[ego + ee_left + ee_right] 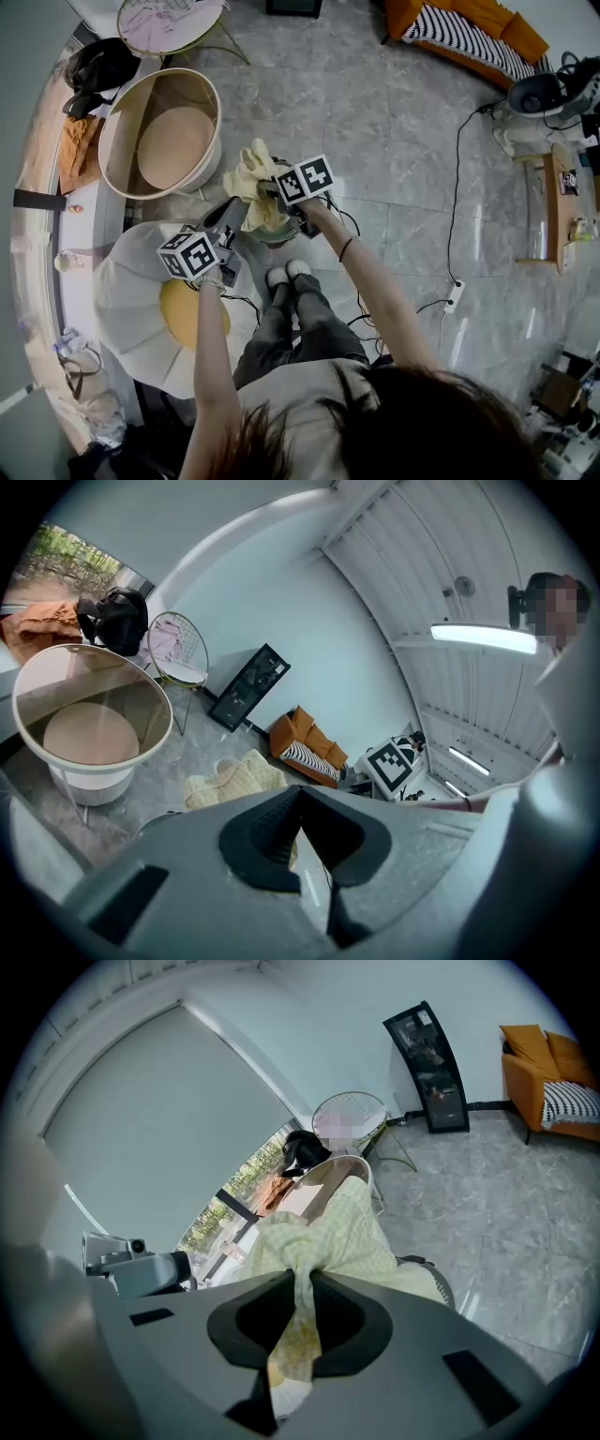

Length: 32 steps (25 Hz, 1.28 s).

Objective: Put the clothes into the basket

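Underfoot, a grey floor. At the upper left of the head view, a wide round basket, bare to its bottom, with nothing in it yet. Just beside its rim, hanging over a dark round thing and perhaps touching it, a yellow checked garment: near the basket, not over it. Held up by the right gripper, fingers pinching a bunched fold. Lower and nearer the body, the left gripper, fingers pressed together on nothing, close to the cloth but apart from it.

Judged from this: task barely begun. Left to do: carrying the garment over the rim and letting go, then perhaps fetching the pink cloth on the wire chair and the orange cloth by the window, if meant as well.

Only in the right gripper view: the pinch itself, with cloth trailing below the pads. Only in the head view: both grippers at once. Only in the left gripper view: its own closed, empty tips
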{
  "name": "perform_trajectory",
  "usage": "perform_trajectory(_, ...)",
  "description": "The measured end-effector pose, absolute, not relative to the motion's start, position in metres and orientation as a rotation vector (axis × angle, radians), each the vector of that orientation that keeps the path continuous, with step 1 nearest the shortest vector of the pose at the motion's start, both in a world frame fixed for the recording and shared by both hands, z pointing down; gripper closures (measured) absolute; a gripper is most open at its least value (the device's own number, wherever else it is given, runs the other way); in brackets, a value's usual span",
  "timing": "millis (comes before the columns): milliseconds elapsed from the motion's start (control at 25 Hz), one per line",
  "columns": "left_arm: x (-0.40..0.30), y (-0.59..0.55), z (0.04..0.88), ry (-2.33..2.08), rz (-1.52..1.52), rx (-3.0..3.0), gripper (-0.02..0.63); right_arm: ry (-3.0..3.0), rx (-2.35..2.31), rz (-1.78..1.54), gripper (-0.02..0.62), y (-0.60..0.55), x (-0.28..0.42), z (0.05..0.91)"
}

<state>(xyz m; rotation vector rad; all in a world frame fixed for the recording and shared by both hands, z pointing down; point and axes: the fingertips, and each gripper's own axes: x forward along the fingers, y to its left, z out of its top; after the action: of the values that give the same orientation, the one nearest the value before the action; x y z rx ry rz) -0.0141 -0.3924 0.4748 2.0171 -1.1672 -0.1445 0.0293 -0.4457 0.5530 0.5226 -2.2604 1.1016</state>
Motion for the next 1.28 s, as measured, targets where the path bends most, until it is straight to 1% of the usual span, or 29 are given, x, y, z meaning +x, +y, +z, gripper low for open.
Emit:
perform_trajectory(360,-0.014,-0.399,0.508,-1.138,-0.106,1.958,0.595,-2.104,0.534,1.037,0.545,-0.448,0.036,0.606)
perform_trajectory(400,-0.015,-0.399,0.513,-1.133,-0.102,1.951,0.595,-2.086,0.539,1.018,0.531,-0.448,0.036,0.613)
perform_trajectory(480,-0.018,-0.399,0.522,-1.127,-0.093,1.937,0.595,-2.060,0.551,0.996,0.481,-0.451,0.035,0.625)
perform_trajectory(520,-0.019,-0.399,0.526,-1.125,-0.088,1.929,0.595,-2.053,0.562,1.000,0.472,-0.453,0.035,0.630)
perform_trajectory(960,-0.023,-0.397,0.555,-1.113,-0.071,1.875,0.595,-2.056,0.613,1.102,0.471,-0.453,0.040,0.653)
perform_trajectory(1280,-0.018,-0.395,0.552,-1.113,-0.077,1.880,0.595,-2.080,0.588,1.126,0.471,-0.446,0.036,0.639)
